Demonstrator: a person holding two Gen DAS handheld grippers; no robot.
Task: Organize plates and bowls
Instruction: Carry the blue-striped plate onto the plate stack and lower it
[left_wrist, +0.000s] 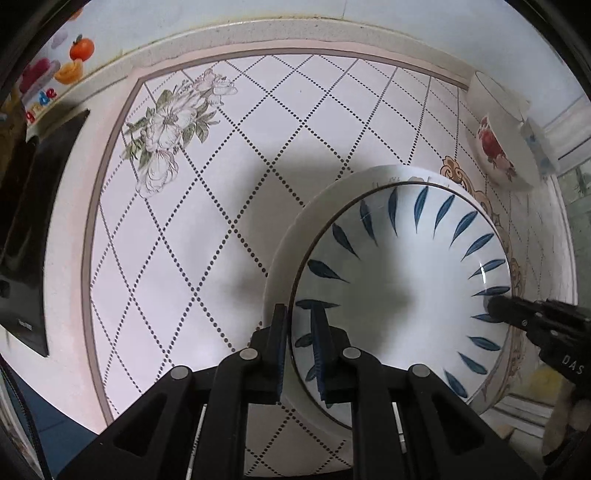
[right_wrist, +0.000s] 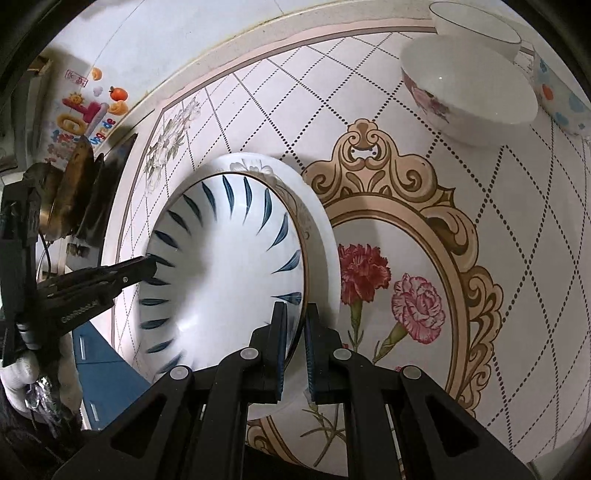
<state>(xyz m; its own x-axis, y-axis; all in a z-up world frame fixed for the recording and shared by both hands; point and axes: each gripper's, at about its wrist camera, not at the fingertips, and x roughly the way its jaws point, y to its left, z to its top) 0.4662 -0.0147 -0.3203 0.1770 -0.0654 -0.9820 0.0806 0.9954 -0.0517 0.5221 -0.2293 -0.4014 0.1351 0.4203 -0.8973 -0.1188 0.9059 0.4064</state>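
Blue-leaf-patterned bowl (left_wrist: 399, 288) sits over the tiled desk (left_wrist: 221, 221), both the left gripper (left_wrist: 301, 354) and right gripper (right_wrist: 295, 350) closing their fingers on opposite rims; floral bowls (right_wrist: 469, 92) stand well apart.

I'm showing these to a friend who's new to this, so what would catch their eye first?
Most striking is the blue-leaf bowl in the middle, sitting on a white plate, with the left hand-held gripper and right hand-held gripper each clamped on opposite sides of its rim. Next comes the ornate carnation medallion printed on the table cover, right of the bowl, and the floral bowl at the far right.
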